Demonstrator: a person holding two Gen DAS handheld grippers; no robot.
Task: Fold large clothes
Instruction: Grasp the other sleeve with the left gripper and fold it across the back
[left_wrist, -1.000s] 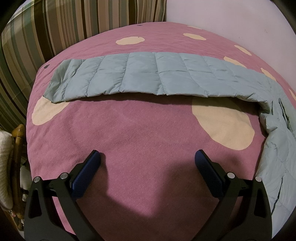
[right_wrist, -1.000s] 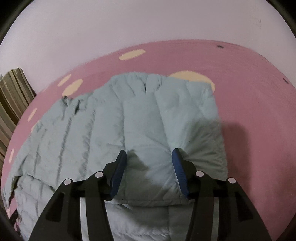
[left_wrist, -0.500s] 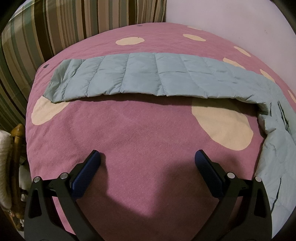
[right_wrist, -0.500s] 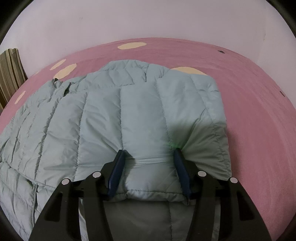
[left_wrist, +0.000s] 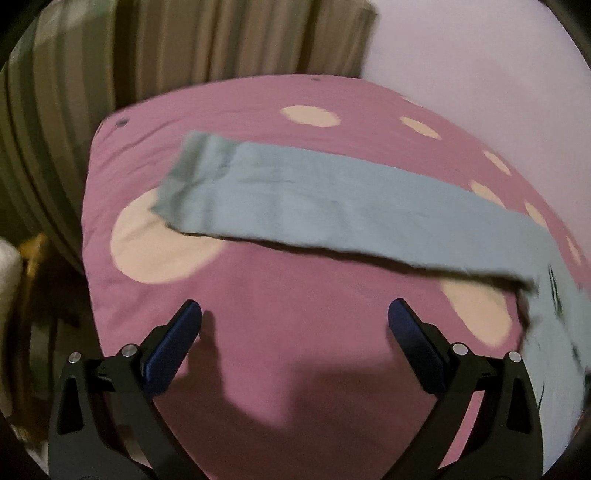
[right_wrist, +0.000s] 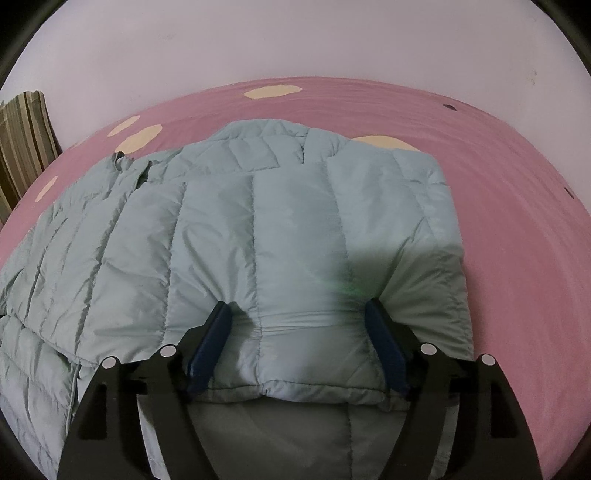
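Note:
A pale blue-green quilted puffer jacket (right_wrist: 258, 236) lies on a pink bed cover (right_wrist: 517, 258) with cream spots. One sleeve is folded over the jacket's body, its cuff end lying between the jaws of my right gripper (right_wrist: 297, 314), which are spread wide around it, open. In the left wrist view the other sleeve (left_wrist: 332, 206) stretches flat across the cover, cuff toward the left. My left gripper (left_wrist: 293, 314) is open and empty above bare cover, short of that sleeve.
A striped curtain (left_wrist: 184, 48) hangs behind the bed's far left edge. A pale wall (right_wrist: 295, 40) runs along the far side. A wooden chair with a white cloth (left_wrist: 14, 273) stands off the bed's left side.
My right gripper has opened wider around the folded sleeve cuff, which now lies on the jacket's body. My left gripper has swung left; its view is motion-blurred.

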